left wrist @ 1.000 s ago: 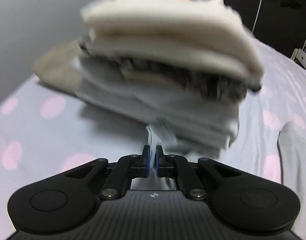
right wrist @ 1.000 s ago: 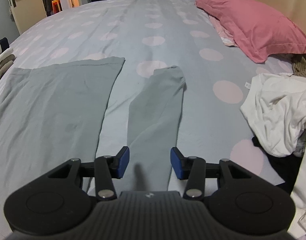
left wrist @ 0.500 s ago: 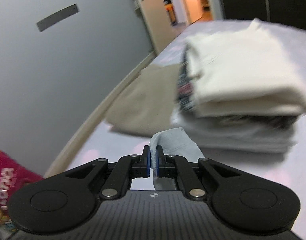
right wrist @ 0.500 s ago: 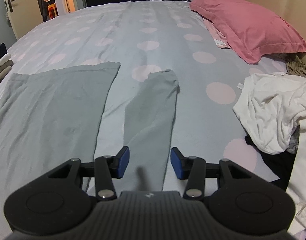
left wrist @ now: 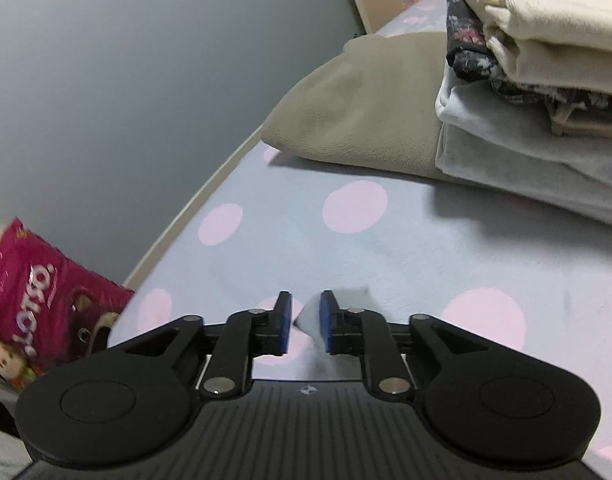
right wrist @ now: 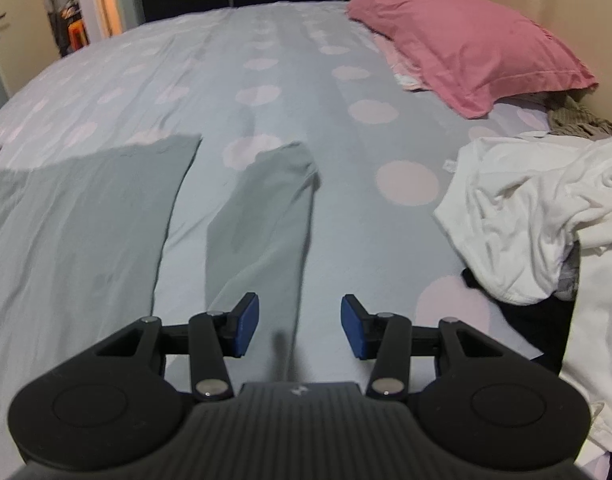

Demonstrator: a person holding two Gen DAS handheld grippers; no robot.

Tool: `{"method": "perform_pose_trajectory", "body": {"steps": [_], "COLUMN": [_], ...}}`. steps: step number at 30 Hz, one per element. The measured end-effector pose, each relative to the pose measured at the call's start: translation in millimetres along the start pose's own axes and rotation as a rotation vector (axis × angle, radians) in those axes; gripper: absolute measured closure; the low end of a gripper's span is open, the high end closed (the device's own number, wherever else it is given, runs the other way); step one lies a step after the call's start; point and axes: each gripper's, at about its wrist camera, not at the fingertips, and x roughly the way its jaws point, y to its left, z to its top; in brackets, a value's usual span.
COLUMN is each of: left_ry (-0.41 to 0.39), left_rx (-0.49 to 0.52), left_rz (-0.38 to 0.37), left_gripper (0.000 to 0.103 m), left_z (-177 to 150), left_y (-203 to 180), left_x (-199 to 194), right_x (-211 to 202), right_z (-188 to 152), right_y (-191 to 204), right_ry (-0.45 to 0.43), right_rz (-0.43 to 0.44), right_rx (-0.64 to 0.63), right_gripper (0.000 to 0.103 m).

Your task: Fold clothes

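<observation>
My left wrist camera gives me the bed's left edge, which the right one misses: a red printed bag [left wrist: 46, 300] sits off the bed [left wrist: 386, 264] to the left, against a grey wall [left wrist: 126, 100]. Right of the bag, on the dotted sheet, a folded khaki garment [left wrist: 366, 112] lies under the edge of a stack of folded clothes [left wrist: 546, 80], grey at the bottom, dark floral in the middle, cream on top. My left claw [left wrist: 306, 322] hangs low over the sheet in front of that stack, well clear of it. Its pads are parted a little, and a pale grey cloth corner [left wrist: 346, 300] shows between and just behind them, touching the right pad [left wrist: 326, 322]; the left pad stands off it, so I call the claw released.

The right wrist camera shows what the left cannot. The grey-green garment [right wrist: 78, 220] lies flat on the bed, body to the left and 1 sleeve [right wrist: 266, 216] stretched straight ahead. My right claw [right wrist: 300, 326] is level and low over the near end of that sleeve, pads spread wide, gripping nothing. Right of the sleeve is bare dotted sheet, then a crumpled white garment [right wrist: 538, 208] with dark cloth [right wrist: 526, 320] beneath it. Beyond that heap, a pink pillow [right wrist: 466, 52] rests at the bed's far right. Nothing lies between the claw and the sleeve.
</observation>
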Motion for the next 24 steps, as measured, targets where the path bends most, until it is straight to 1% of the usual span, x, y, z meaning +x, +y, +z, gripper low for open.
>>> {"method": "perform_pose_trajectory", "body": {"steps": [1, 5, 6, 8, 10, 15, 20, 23, 24], "left_ry": [-0.003, -0.040, -0.045, -0.049, -0.052, -0.056, -0.041, -0.029, -0.025], "left_rx": [-0.016, -0.073, -0.088, -0.110, -0.107, -0.071, -0.068, -0.070, -0.070], "left_rz": [-0.013, -0.089, -0.108, -0.150, -0.182, -0.236, -0.236, -0.231, -0.229], "left_gripper": [0.081, 0.075, 0.074, 0.069, 0.064, 0.064, 0.064, 0.064, 0.064], "left_z": [0, 1, 1, 0, 0, 2, 3, 3, 3], "left_y": [1, -4, -7, -15, -25, -51, -56, -57, -57], "left_x": [-3, -28, -35, -47, -53, -56, -49, -43, -42], "right_x": [-1, 0, 2, 7, 15, 43, 77, 100, 108], "right_z": [2, 17, 22, 30, 39, 58, 74, 83, 85], "right_y": [-4, -22, -26, -34, -36, -34, -25, -23, -23], "right_ry": [-0.008, -0.035, -0.034, -0.034, -0.031, -0.019, -0.019, -0.003, 0.007], "right_rz": [-0.001, -0.001, 0.009, 0.030, 0.046, 0.065, 0.075, 0.082, 0.081], "right_rx": [0.017, 0.075, 0.092, 0.126, 0.139, 0.160, 0.188, 0.243, 0.265], "right_gripper": [0.054, 0.054, 0.054, 0.054, 0.055, 0.056, 0.056, 0.056, 0.060]}}
